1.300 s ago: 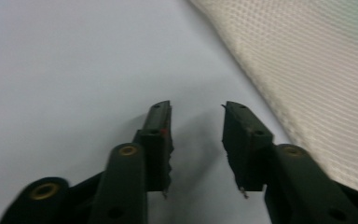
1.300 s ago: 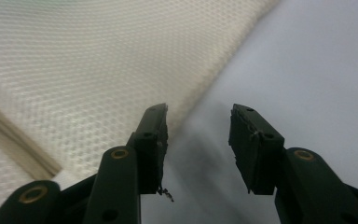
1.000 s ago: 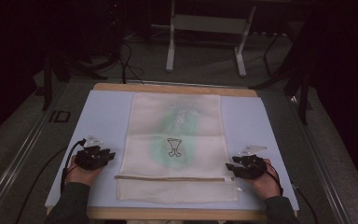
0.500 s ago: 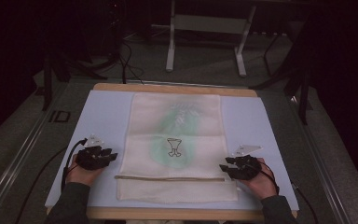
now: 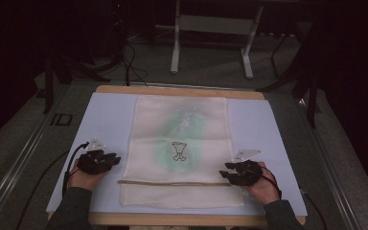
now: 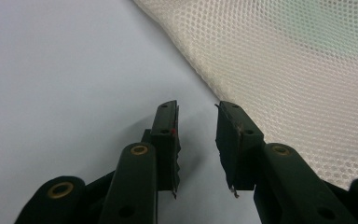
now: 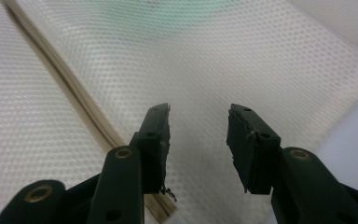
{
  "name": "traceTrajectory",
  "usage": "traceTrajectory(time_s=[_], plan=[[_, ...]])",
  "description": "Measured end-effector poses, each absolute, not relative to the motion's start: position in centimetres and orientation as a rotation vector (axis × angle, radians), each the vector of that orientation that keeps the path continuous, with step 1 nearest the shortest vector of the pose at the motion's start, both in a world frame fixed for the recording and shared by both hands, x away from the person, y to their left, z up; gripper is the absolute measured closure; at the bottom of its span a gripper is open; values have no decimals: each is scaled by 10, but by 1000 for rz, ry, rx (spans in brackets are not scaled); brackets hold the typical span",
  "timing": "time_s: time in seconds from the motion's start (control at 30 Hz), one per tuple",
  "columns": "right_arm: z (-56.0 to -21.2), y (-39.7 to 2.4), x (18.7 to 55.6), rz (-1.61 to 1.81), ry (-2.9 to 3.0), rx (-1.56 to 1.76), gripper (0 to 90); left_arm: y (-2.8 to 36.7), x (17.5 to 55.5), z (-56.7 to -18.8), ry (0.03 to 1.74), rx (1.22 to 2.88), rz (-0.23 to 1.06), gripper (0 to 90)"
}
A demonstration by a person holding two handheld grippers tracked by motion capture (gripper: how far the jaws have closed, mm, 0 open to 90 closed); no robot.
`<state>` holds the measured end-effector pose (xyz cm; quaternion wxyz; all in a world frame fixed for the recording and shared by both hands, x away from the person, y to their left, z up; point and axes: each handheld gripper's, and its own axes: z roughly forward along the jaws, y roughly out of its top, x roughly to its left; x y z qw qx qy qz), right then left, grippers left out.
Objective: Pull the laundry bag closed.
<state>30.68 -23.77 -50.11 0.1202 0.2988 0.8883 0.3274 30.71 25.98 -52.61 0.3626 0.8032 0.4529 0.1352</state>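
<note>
1. Lower left of the high view: the left gripper (image 5: pixel 106 160) rests on the pale blue table mat (image 5: pixel 108 115), jaws released and lately narrowing, nothing between them.
2. Lower right: the right gripper (image 5: pixel 229 173), also unclenched and lately narrowing, hovers over the bag's edge, gripping nothing.
3. Between them lies the cream mesh laundry bag (image 5: pixel 182 143), flat, its long axis running up the frame. A faint green garment shows inside it.
4. The right gripper looks nearer its beige zipper seam (image 5: pixel 172 182).

High view: overhead, facing forward-down over the whole table (image 5: pixel 268 120). Gripper views: low, close, along own jaws. Shared by all three: the mesh bag (image 5: pixel 179 143) (image 6: pixel 298 70) (image 7: pixel 214 60).
</note>
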Motion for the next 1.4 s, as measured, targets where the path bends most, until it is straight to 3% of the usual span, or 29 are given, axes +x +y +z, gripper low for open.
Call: traceTrajectory(time_s=[1.4], plan=[[-496,-161,303,1010,2735,647,589,253,306,-526,1070,2100,302,707]])
